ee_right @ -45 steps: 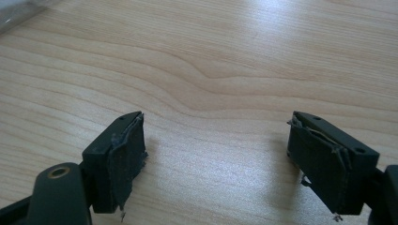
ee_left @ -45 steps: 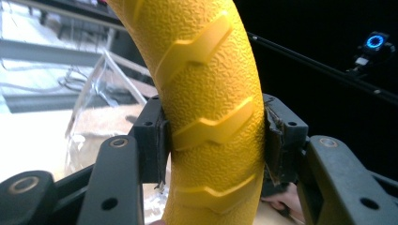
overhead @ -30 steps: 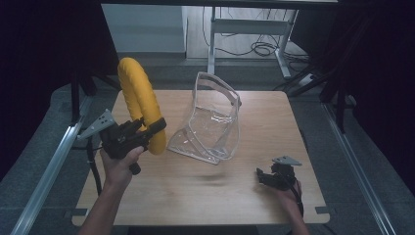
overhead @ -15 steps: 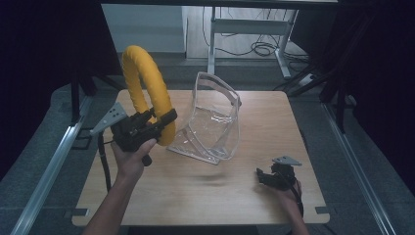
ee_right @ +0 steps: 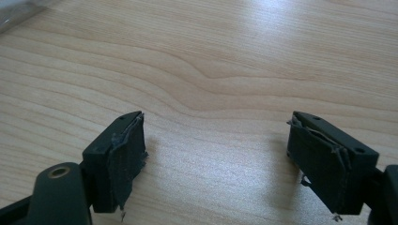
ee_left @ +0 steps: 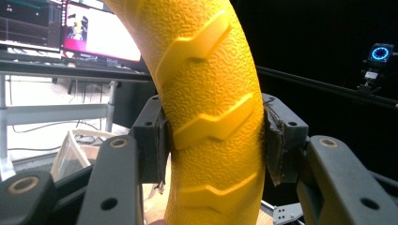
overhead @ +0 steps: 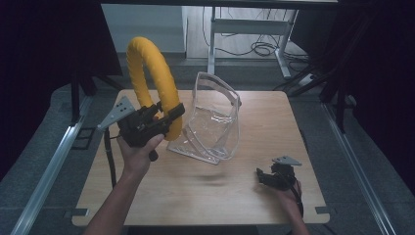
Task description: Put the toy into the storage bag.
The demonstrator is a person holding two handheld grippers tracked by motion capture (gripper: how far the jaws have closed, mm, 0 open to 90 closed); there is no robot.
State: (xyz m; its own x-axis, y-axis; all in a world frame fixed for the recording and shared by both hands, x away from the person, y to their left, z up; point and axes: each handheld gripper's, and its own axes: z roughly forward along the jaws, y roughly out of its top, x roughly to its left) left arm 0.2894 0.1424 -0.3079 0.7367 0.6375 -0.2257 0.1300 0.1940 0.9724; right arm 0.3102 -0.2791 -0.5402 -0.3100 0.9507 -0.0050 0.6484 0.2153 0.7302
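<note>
We see a clear plastic bag (overhead: 215, 120) standing open on the wooden table (overhead: 254, 196), just right of the raised yellow ring (overhead: 149, 78). Our left gripper (overhead: 171, 117) clamps the ring's lower end, its pads (ee_left: 162, 143) pressing both ribbed sides (ee_left: 211, 117). The ring arches upward and back from the jaws, above the table's left edge. Our right gripper (overhead: 266, 177) rests low near the right front corner, jaws spread wide over bare wood (ee_right: 211, 70).

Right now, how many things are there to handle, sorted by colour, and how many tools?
Yellow ring: 1, clamped in the left tool
Clear plastic bag: 1, on the wooden table
Black tools: 2, the right tool open over bare wood
Total: 4
</note>
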